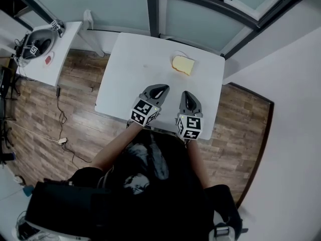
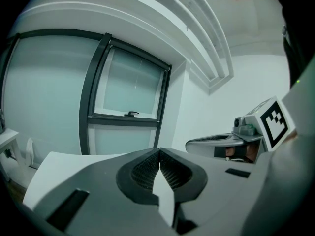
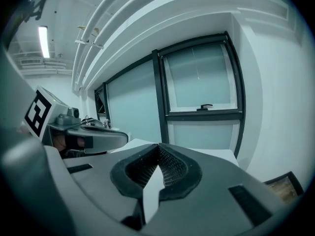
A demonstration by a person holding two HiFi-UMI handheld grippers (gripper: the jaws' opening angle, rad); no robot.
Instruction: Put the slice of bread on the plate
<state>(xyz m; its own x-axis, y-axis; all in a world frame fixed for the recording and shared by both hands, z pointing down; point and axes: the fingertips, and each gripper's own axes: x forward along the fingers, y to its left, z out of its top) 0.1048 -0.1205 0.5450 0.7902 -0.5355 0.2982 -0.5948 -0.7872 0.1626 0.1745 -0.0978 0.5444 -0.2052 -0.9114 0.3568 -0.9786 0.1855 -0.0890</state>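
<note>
A yellowish slice of bread (image 1: 183,65) lies at the far right of the white table (image 1: 130,69); a faint white plate rim (image 1: 177,53) shows just behind it. Both grippers hover over the table's near edge, well short of the bread. My left gripper (image 1: 161,89) is shut with nothing in it, its tips touching in the left gripper view (image 2: 159,152). Beside it, my right gripper (image 1: 187,95) is also shut and empty, tips together in the right gripper view (image 3: 158,146). Neither gripper view shows the bread.
A small white side table (image 1: 60,49) with a dark device (image 1: 36,44) stands at the left. Cables (image 1: 61,119) trail over the wooden floor. A glazed wall with dark frames (image 1: 153,9) runs behind the table. The person's legs are below the grippers.
</note>
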